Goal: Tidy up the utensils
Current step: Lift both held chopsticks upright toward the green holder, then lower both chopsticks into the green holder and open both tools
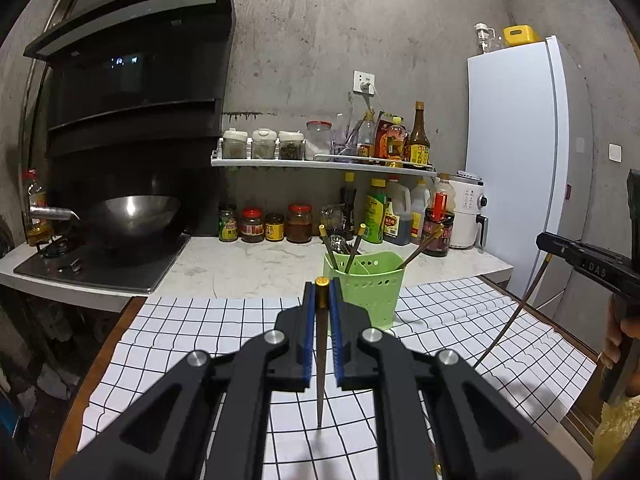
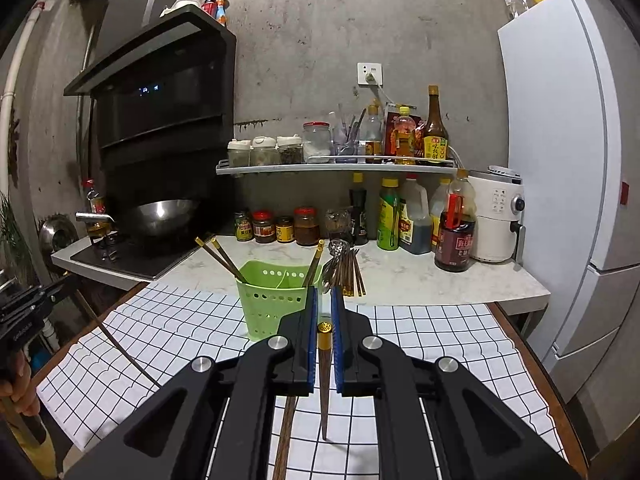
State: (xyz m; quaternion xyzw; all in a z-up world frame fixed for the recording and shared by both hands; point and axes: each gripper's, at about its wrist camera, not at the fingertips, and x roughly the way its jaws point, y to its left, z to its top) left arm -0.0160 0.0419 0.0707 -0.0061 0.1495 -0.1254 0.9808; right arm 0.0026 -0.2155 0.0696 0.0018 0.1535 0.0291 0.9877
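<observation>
A green perforated holder (image 1: 366, 290) stands on the checkered cloth with three gold-tipped chopsticks (image 1: 354, 248) leaning in it; it also shows in the right wrist view (image 2: 272, 300). My left gripper (image 1: 322, 292) is shut on a dark chopstick (image 1: 321, 360) with a gold cap, held near upright just in front of the holder. My right gripper (image 2: 324, 300) is shut on another gold-capped chopstick (image 2: 324, 384), to the right of the holder. The right gripper also shows at the left wrist view's right edge (image 1: 588, 260). Another chopstick (image 2: 286, 436) lies on the cloth under the right gripper.
Loose chopsticks and a slotted spoon (image 2: 346, 268) lie on the marble counter (image 2: 420, 280) behind the holder. Jars and sauce bottles (image 2: 454, 236) line the wall under a shelf. A wok (image 2: 160, 216) sits on the stove at left. A white fridge (image 2: 568, 160) stands at right.
</observation>
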